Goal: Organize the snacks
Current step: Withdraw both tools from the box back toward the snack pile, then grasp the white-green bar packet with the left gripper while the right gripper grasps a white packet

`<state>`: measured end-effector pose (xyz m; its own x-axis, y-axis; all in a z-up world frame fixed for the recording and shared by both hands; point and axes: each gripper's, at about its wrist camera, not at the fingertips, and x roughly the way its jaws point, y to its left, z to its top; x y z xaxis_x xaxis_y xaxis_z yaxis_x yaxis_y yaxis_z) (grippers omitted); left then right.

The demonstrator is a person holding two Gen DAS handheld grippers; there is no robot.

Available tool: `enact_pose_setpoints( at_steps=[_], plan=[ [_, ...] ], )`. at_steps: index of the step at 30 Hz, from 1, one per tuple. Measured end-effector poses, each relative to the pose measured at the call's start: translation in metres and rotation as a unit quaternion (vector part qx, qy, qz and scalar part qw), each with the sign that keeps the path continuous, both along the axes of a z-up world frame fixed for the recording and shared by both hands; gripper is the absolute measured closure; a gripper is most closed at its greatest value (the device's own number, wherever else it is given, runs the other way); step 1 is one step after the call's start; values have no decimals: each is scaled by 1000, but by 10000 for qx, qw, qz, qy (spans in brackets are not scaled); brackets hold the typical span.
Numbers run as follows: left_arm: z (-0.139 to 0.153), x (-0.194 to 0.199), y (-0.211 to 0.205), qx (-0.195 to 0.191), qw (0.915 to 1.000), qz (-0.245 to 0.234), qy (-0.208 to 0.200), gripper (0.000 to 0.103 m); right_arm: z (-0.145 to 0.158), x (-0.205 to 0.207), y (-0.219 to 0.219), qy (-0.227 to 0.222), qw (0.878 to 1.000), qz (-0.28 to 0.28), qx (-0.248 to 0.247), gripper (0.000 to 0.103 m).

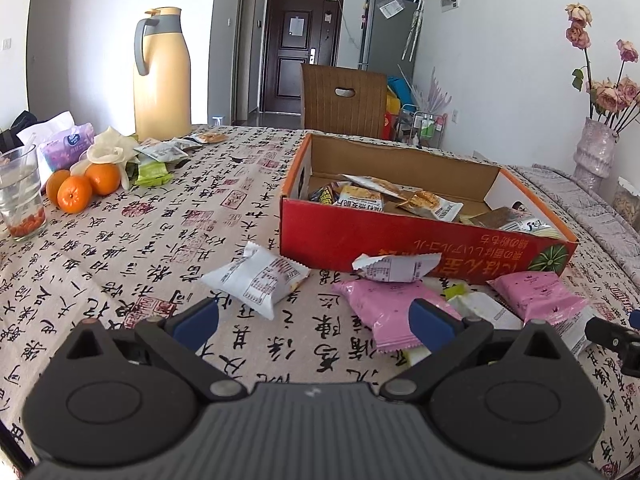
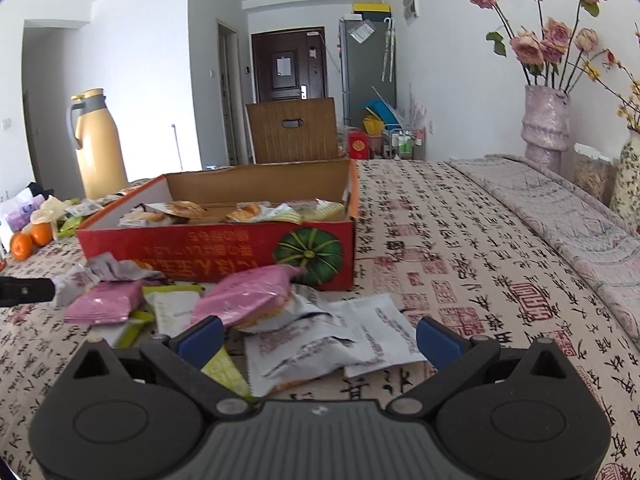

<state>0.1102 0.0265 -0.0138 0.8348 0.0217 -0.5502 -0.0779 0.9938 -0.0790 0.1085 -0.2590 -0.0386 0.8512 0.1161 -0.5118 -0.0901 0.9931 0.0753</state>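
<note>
A red cardboard box (image 1: 400, 236) (image 2: 224, 242) on the table holds several snack packets. In front of it loose packets lie scattered: a white one (image 1: 258, 278), a pink one (image 1: 390, 308) (image 2: 248, 294), another pink one (image 1: 540, 294) (image 2: 106, 306), and white crumpled wrappers (image 2: 340, 340). My left gripper (image 1: 316, 326) is open, low over the cloth, between the white and the pink packet, holding nothing. My right gripper (image 2: 320, 338) is open over the white wrappers, nothing between its fingers. The right gripper's tip shows at the left wrist view's right edge (image 1: 612, 338).
At the left stand a yellow thermos jug (image 1: 162, 76), oranges (image 1: 80, 188), a glass (image 1: 20, 196), a tissue pack (image 1: 66, 146) and more packets (image 1: 160, 160). A vase of dried roses (image 2: 546, 120) stands at the right. A wooden chair (image 1: 344, 98) is behind the table.
</note>
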Motion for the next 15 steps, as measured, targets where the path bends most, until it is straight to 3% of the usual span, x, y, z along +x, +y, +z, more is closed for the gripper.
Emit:
enact_pose_setpoints(
  at_steps=[10,15],
  plan=[
    [4,-2,-4,48,10000,-39,-68,0,-13,23,16,193,9976,333,-569,24],
    [5,-2,-5,67,9999,-57,-77,0,-23,37,23,390,9962,450,-639,25]
  ],
)
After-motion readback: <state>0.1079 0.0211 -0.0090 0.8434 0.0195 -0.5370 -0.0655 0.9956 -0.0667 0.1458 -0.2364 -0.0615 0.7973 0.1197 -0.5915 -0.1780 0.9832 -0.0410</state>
